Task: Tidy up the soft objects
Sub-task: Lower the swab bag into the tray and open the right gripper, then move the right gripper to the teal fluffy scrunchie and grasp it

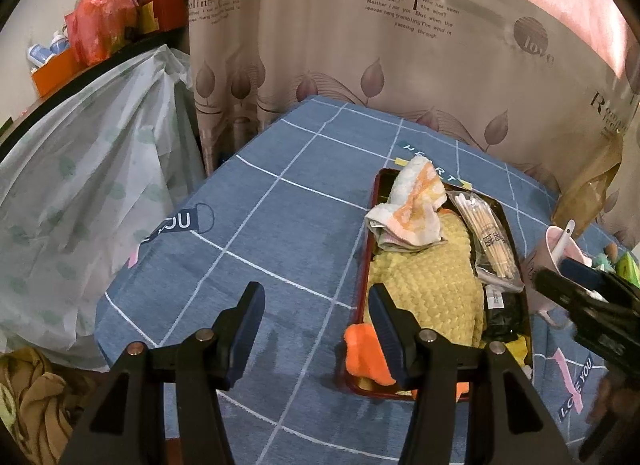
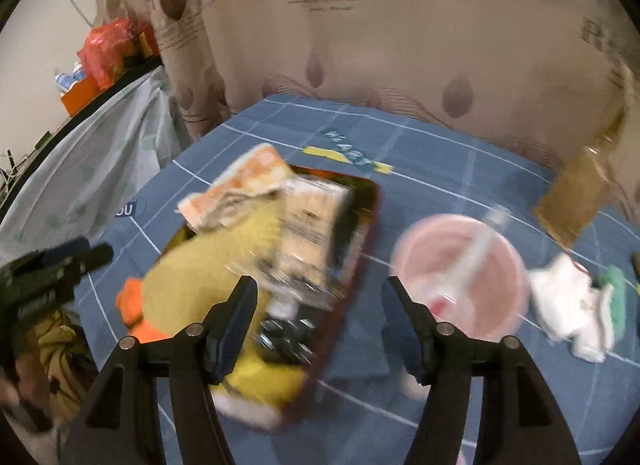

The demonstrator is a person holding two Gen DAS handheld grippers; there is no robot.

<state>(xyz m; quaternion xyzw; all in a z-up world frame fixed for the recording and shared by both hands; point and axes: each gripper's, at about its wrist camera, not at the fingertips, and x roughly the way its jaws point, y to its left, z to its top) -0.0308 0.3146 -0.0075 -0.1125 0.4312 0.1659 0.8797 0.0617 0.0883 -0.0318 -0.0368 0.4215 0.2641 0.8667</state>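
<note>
A dark red tray (image 1: pixel 516 233) sat on the blue checked tablecloth (image 1: pixel 280 233) and served as the centre of everything. Inside it lay a yellow knitted cloth (image 1: pixel 432 285), with an orange-and-white towel (image 1: pixel 416 209) bunched over its far end and a packet of cotton swabs (image 1: pixel 486 233) along the tray's right side. An orange cloth (image 1: pixel 362 357) spilled over the tray's near left corner. The left gripper (image 1: pixel 316 301) hung over that corner with its jaws apart and nothing between them. The right gripper (image 2: pixel 320 297), in a blurred view, stood with jaws spread and empty above the tray's right edge. Right of the tray were a pink cup (image 2: pixel 460 277) holding a white spoon (image 2: pixel 476 253) and, beyond it, a white-and-green soft toy (image 2: pixel 576 305)
</note>
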